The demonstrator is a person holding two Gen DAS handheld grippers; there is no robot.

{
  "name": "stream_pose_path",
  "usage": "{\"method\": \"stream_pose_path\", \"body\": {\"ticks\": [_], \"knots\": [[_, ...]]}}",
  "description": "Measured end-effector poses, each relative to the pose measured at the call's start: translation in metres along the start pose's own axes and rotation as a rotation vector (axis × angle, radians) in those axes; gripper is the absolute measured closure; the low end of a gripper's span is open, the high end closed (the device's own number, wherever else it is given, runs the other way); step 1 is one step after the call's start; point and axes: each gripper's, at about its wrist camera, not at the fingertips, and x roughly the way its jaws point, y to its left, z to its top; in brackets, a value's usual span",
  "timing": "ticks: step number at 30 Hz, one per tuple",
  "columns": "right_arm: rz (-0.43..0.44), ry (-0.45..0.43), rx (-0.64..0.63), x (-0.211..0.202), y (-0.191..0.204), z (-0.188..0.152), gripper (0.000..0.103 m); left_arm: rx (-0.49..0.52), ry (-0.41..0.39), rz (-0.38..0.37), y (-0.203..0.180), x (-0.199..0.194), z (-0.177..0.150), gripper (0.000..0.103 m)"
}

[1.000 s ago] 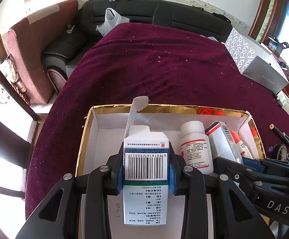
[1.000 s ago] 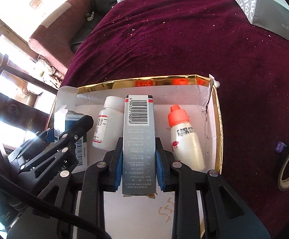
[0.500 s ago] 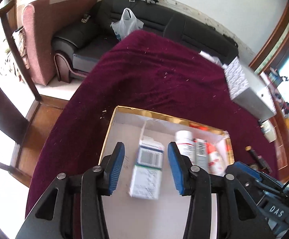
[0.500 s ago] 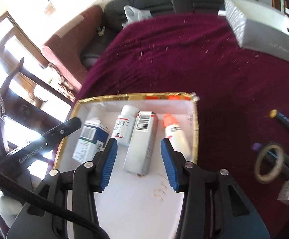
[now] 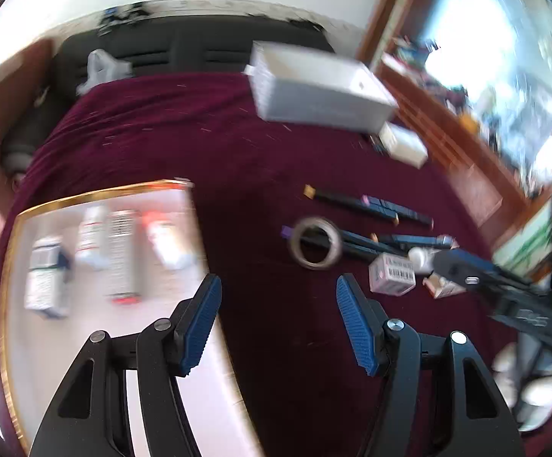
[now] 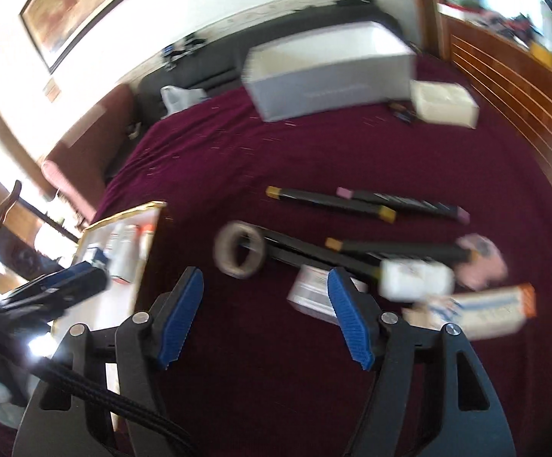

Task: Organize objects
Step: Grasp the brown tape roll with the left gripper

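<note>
the gold-rimmed tray [image 5: 9,251] sits at the left of the maroon cloth [image 5: 207,129], and inside it, lying in a row and smeared by blur, are a white carton [image 5: 43,278], a white bottle [image 5: 91,236], a grey carton [image 5: 122,251] and a dropper bottle with an orange cap [image 5: 161,236]. the left gripper [image 5: 278,320] is off to the right of the tray, over bare cloth, its jaws spread with nothing between them, and they have just been opening. the right gripper [image 6: 264,314] is the same story: jaws wide apart, just been opening, only cloth in the gap.

out to the right of the tray lies the loose clutter. a tape roll [image 6: 240,249] rests flat on the cloth, with several long dark markers [image 6: 329,203] fanned out behind and beside it. nearer the right gripper there's a small barcoded box [image 5: 392,272], partly behind the right-hand blue pad [image 6: 348,320] in the right wrist view, then a small white bottle [image 6: 417,280] and an orange-and-white carton [image 6: 477,310] lying on its side, all too blurred to read.

at the far edge of the cloth stands a big grey box [image 6: 329,72] with a smaller cream box [image 6: 443,104] just beside it. a black sofa [image 5: 184,49] runs along the wall behind, a white plastic bag [image 5: 102,66] on it.
</note>
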Motion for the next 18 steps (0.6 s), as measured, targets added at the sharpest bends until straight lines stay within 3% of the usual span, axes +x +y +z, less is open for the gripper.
{"method": "stream_pose_path", "body": {"ticks": [5, 12, 15, 16, 17, 18], "knots": [[-0.008, -0.017, 0.053, -0.017, -0.048, -0.009, 0.036, -0.004, 0.044, 0.110, -0.024, 0.067, 0.010, 0.047], [0.010, -0.040, 0.092, -0.022, -0.088, -0.008, 0.036, 0.007, 0.055, 0.247, -0.030, 0.115, 0.020, 0.047], [0.026, -0.035, 0.100, -0.015, -0.093, -0.007, 0.036, 0.002, 0.042, 0.243, -0.033, 0.126, 0.022, 0.047], [0.031, -0.032, 0.102, -0.013, -0.094, -0.006, 0.036, 0.010, 0.045, 0.238, -0.034, 0.129, 0.021, 0.050], [0.036, -0.028, 0.102, -0.011, -0.094, -0.006, 0.036, 0.013, 0.057, 0.223, -0.035, 0.132, 0.021, 0.073], [0.045, -0.021, 0.102, -0.008, -0.095, -0.005, 0.036, 0.016, 0.053, 0.219, -0.036, 0.131, 0.019, 0.079]]}}
